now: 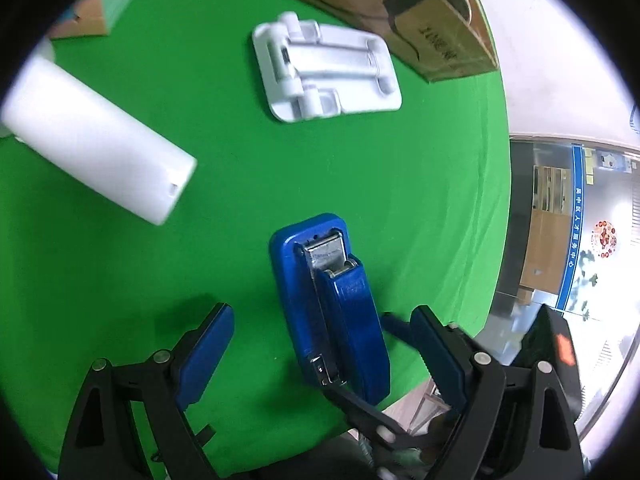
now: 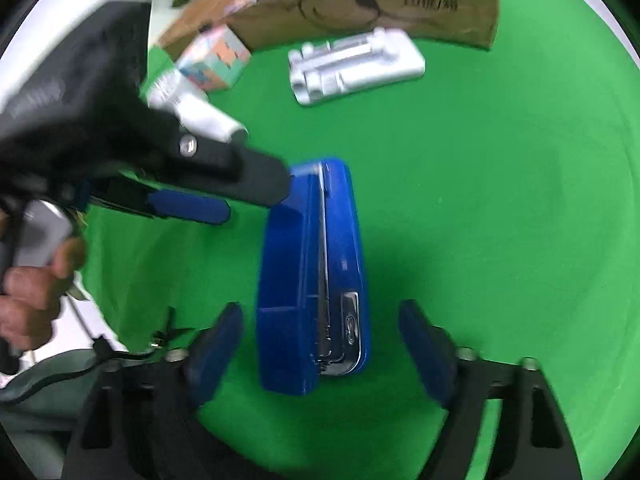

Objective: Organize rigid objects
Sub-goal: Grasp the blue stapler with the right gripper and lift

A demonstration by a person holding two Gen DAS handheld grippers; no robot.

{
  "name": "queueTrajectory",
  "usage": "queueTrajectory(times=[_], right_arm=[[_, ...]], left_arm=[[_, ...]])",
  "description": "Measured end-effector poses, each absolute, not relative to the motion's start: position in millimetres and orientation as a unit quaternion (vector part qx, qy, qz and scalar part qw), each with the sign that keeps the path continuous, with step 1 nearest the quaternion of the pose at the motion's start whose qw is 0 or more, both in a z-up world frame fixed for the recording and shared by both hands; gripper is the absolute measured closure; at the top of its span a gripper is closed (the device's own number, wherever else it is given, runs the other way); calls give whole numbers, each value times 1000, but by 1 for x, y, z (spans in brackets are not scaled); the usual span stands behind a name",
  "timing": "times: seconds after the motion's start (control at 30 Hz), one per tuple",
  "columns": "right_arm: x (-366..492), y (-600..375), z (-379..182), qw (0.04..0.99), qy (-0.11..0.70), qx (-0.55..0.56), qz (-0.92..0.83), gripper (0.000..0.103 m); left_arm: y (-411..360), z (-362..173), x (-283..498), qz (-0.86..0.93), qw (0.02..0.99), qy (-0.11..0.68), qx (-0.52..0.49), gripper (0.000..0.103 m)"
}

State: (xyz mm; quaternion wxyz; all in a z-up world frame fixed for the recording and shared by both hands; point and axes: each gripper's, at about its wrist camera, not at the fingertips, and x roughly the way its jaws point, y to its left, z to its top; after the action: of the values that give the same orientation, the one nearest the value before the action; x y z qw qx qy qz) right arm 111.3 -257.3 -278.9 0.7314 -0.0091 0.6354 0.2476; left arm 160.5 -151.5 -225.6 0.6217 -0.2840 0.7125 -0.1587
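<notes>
your right gripper point(image 2: 320, 348) sits closest to its lens, angled steeply down, its blue pads spread to either side of the blue stapler point(image 2: 312, 280) with green showing in both gaps — the jaws are opening and neither pad presses on it. the stapler lies on its side on the green cloth point(image 2: 500, 200), hinge end toward you in the right wrist view.

your left gripper point(image 1: 322, 328) also tilts downward with its jaws spread wide, the stapler point(image 1: 332, 312) lying between them untouched. in the right wrist view this gripper point(image 2: 248, 200) comes in from the left, blurred, one black finger tip at the stapler's far end; whether it touches, i cannot tell. your hand point(image 2: 28, 288) wraps the handle at the left edge.

farther out on the cloth, a white folding stand point(image 1: 324, 68) lies flat just in front of a brown cardboard box point(image 1: 420, 8). a white cylinder point(image 1: 96, 140) lies on its side to the left, well apart from the stapler, and a small pastel carton point(image 1: 104, 0) sits beyond it. right of the table edge, a glass partition with a blue strip point(image 1: 576, 232) shows the room.
</notes>
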Motion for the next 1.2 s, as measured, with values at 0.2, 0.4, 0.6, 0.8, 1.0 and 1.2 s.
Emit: queueTrajectory(times=[0.2,0.4,0.6,0.8,1.0,1.2], right_arm=[[94,-251,-276,759,603,-51,240,52],[89,-264,-275,755,610,-24,237,57],[95,-294,-276,719,641,110,245,62],[95,-300,-279,697,655,155,249,62],[108,-292,-250,692,650,171,265,79],[124,-280,-195,722,609,152,289,79]], left_arm=[[-154,-231,155,-154,614,717,-292,14],[-157,-232,158,-153,613,718,-292,14],[-165,-236,164,-169,596,720,-312,34],[-169,-226,173,-191,611,713,-287,48],[-161,-194,186,-198,635,702,-256,54],[-137,-143,201,-213,693,646,-238,55]])
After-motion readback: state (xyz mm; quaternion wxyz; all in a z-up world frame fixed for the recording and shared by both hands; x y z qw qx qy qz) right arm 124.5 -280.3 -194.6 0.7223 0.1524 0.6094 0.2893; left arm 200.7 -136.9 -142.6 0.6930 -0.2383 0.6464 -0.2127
